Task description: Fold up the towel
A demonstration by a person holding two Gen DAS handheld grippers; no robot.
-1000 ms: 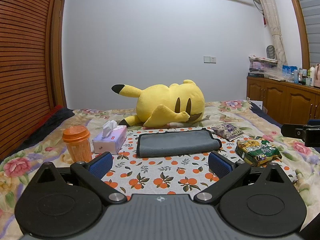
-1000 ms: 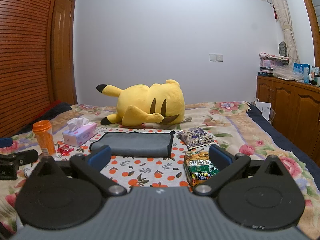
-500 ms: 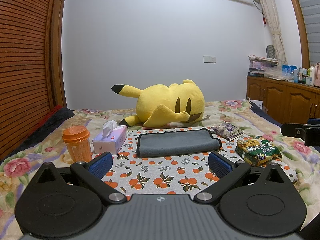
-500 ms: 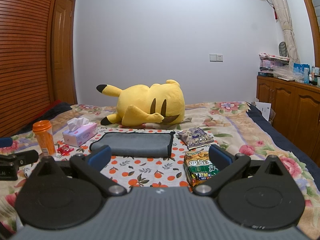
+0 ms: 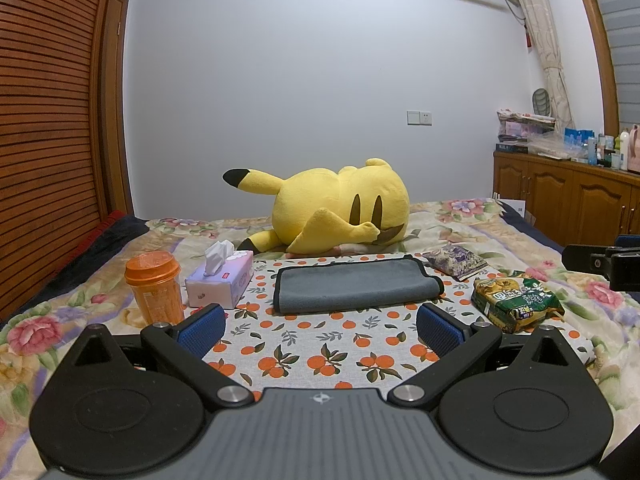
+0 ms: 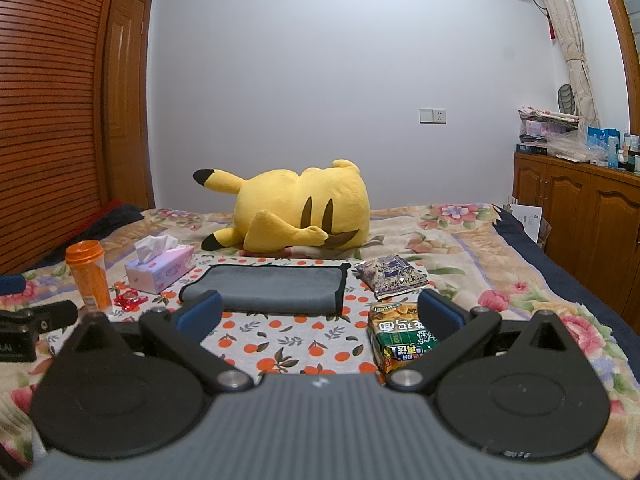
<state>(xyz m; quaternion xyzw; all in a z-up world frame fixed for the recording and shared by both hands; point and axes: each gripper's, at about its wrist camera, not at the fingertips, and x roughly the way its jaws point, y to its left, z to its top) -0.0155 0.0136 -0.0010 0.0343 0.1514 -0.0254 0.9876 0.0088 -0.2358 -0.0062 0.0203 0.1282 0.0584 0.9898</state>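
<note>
A grey towel (image 5: pixel 356 285) with black trim lies folded on the orange-print cloth (image 5: pixel 320 356) on the bed; it also shows in the right wrist view (image 6: pixel 276 288). My left gripper (image 5: pixel 320 326) is open and empty, held short of the towel's near edge. My right gripper (image 6: pixel 320 314) is open and empty, also short of the towel and to its right. The right gripper's body (image 5: pixel 600 262) shows at the right edge of the left wrist view, and the left gripper's body (image 6: pixel 28 320) at the left edge of the right wrist view.
Left of the towel stand a tissue box (image 5: pixel 220 280) and an orange cup (image 5: pixel 154 286). A yellow plush toy (image 5: pixel 340 212) lies behind it. A green snack packet (image 5: pixel 516 300) and a purple packet (image 5: pixel 456 260) lie to the right. A wooden cabinet (image 5: pixel 568 200) stands far right.
</note>
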